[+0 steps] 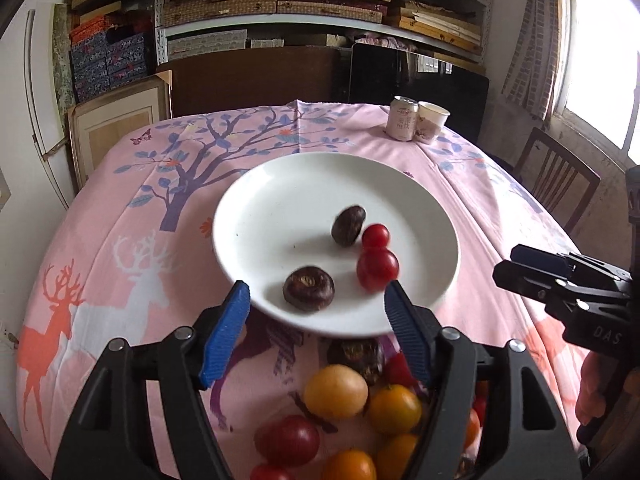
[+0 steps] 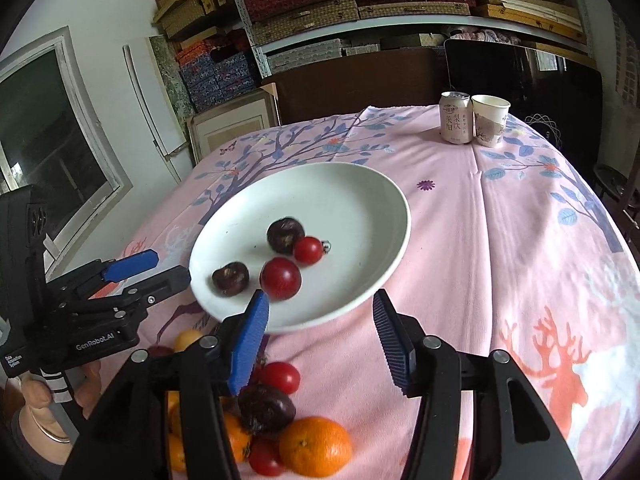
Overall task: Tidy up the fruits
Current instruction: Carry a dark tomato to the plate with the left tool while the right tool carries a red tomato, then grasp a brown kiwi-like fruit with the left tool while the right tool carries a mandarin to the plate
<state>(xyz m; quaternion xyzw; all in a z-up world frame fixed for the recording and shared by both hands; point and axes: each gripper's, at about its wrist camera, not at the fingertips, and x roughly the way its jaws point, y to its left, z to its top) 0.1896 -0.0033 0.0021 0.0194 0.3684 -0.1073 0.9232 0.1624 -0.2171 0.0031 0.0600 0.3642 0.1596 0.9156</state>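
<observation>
On the white plate — two red tomatoes, two dark chestnuts — both grippers gape empty.

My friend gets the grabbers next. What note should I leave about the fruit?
Left gripper: open, holding nothing, at the near rim of the plate.
Right gripper: open, holding nothing, also at the near rim.
On the plate: two dark fruits and two red tomatoes.
Still on the cloth, in a pile in front of the plate: orange, red and dark fruits.
Done: four pieces moved.
Left: carry the pile's pieces to the plate.
The can and cup at the far edge are out of the way.
</observation>
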